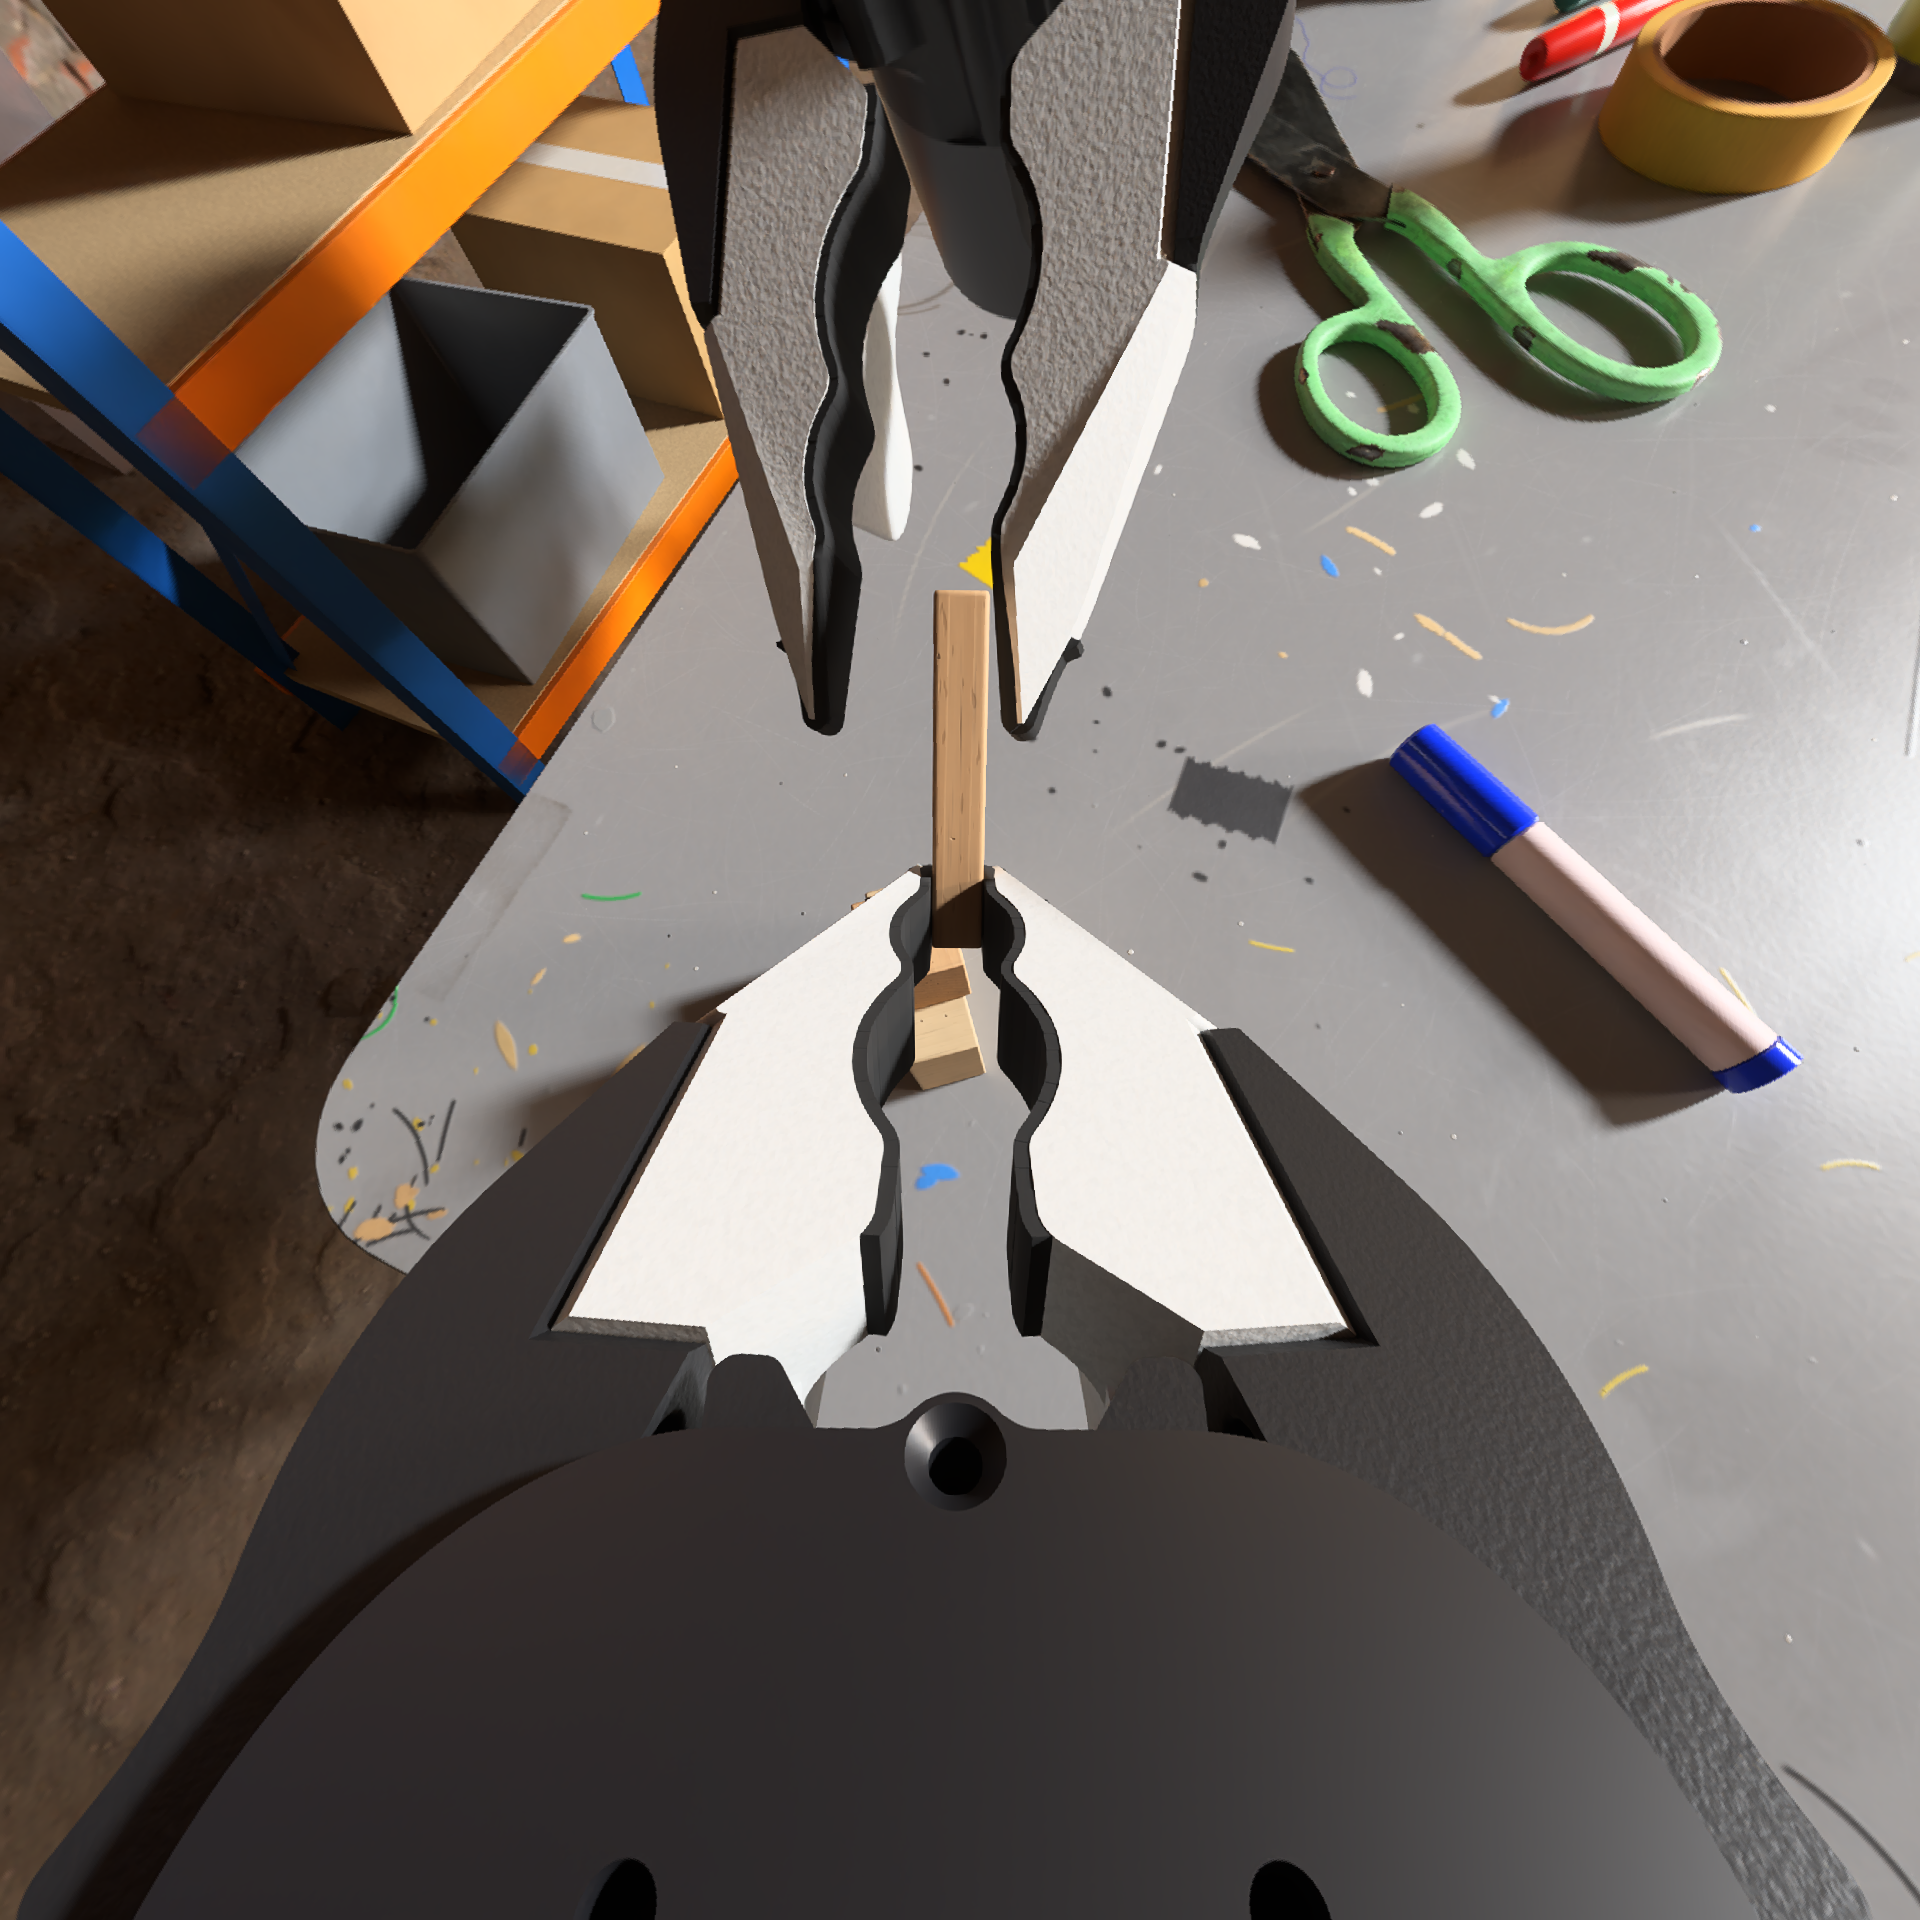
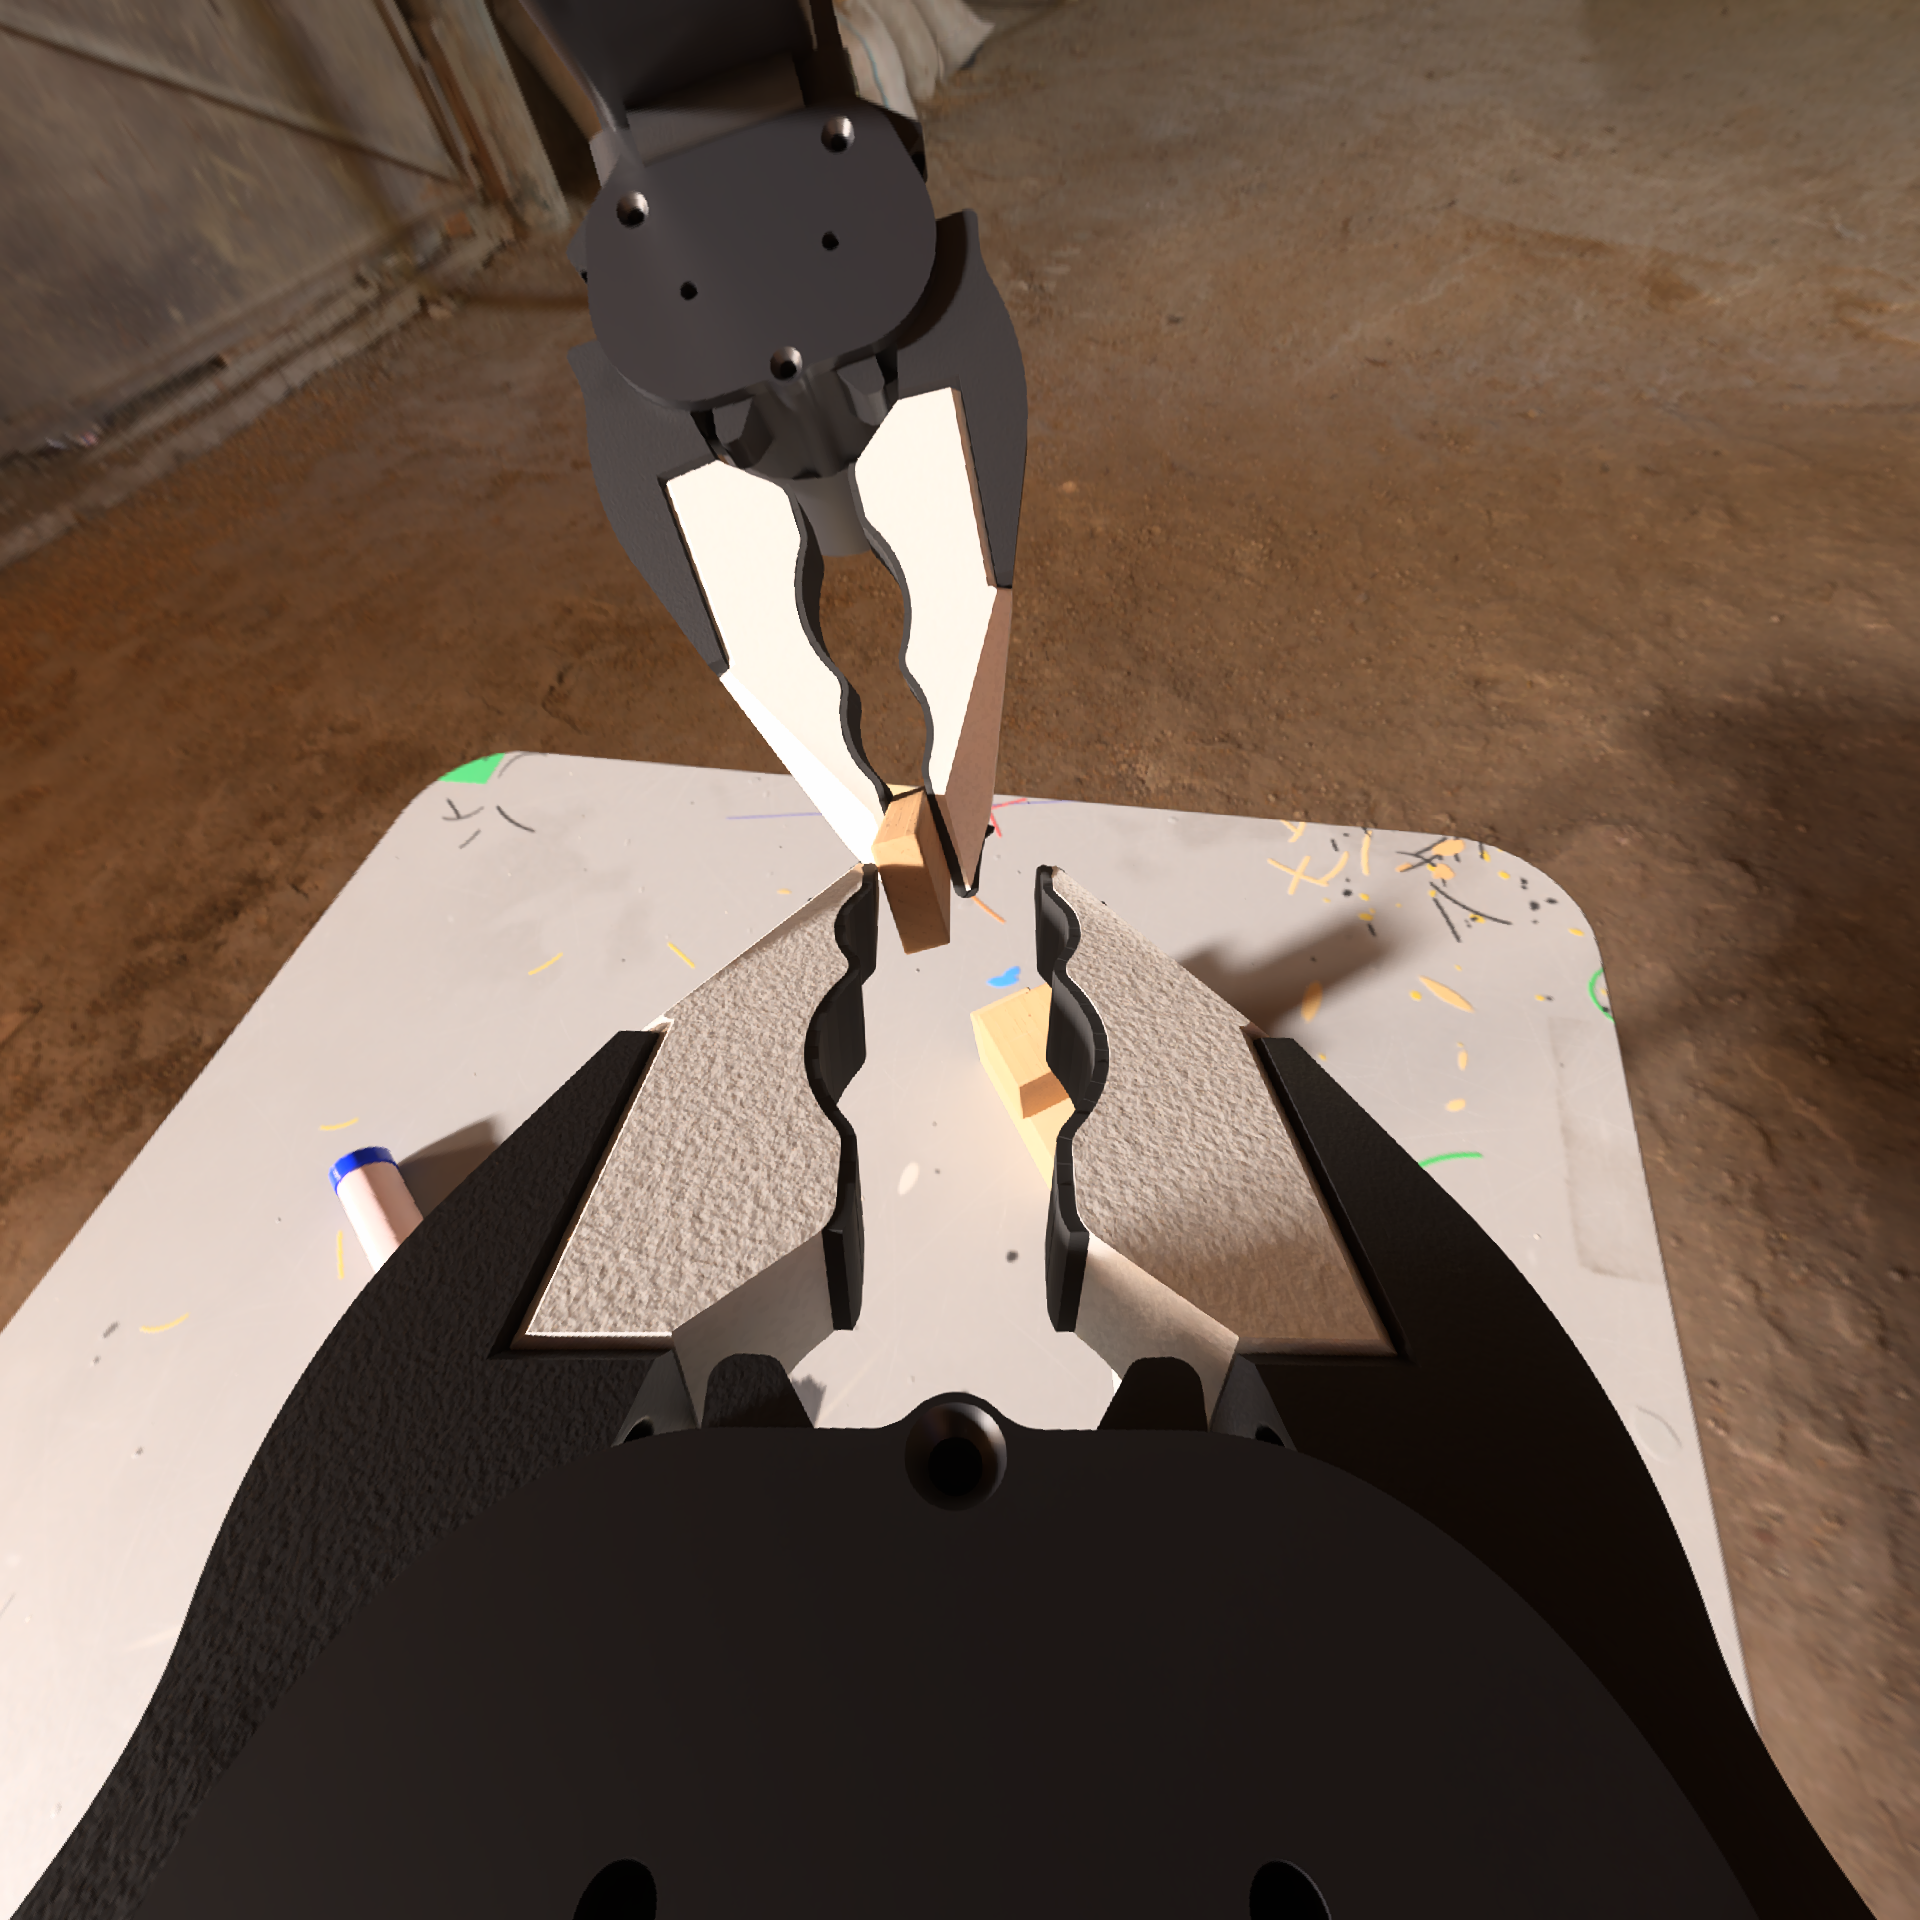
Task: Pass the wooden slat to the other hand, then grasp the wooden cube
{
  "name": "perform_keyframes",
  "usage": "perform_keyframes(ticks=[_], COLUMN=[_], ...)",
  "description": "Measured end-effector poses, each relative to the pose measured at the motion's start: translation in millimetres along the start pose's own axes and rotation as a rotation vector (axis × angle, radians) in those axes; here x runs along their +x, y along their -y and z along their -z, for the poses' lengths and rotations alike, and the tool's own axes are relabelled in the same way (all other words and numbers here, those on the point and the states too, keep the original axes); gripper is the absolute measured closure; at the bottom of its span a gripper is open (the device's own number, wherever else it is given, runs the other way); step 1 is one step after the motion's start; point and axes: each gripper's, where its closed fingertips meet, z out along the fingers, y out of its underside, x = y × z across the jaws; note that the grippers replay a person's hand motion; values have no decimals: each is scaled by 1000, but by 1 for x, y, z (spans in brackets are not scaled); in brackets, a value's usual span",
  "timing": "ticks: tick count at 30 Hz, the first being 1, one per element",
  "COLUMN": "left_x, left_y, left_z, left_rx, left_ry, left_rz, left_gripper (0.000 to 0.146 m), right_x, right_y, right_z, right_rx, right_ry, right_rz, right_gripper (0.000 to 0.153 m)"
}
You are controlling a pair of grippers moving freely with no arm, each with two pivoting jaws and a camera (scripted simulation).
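My left gripper is shut on the near end of the wooden slat, which sticks out forward above the grey table. My right gripper comes in from the far side, open, with its fingertips on either side of the slat's free end and not touching it. In the right wrist view the right gripper is open and the slat, held by the left gripper, reaches between its tips, nearer the left finger. The wooden cube lies on the table below; it also shows in the right wrist view.
A blue-capped marker lies to the right, green scissors and a yellow tape roll farther off. An orange and blue shelf rack with a grey bin stands beyond the table's left edge. The marker's tip shows in the right wrist view.
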Motion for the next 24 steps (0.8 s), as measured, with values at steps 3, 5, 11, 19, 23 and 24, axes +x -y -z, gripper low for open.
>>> perform_keyframes(ticks=[3, 5, 11, 19, 23, 24], left_x=[0, 0, 0, 3, 3, 3], left_y=[1, 1, 3, 5, 11, 11], left_z=[0, -1, -1, -3, -1, 0], left_rx=[-6, -14, -17, -19, 3, 3], left_ry=[2, 5, 12, 15, 7, 7], left_rz=[-11, -16, -24, -33, -31, -33], left_gripper=[138, 138, 138, 138, 138, 138], right_x=[-1, -2, -5, -6, -3, -3], right_y=[-1, -2, -4, -1, 1, 1], right_z=[1, 2, 2, 7, 10, 11], right_rx=[-42, -79, -138, -133, -129, -129], right_ry=[-7, -9, 1, -15, -34, -34], right_rz=[31, 51, 76, 92, 68, 68], right_gripper=[123, 126, 124, 133, 116, 115])
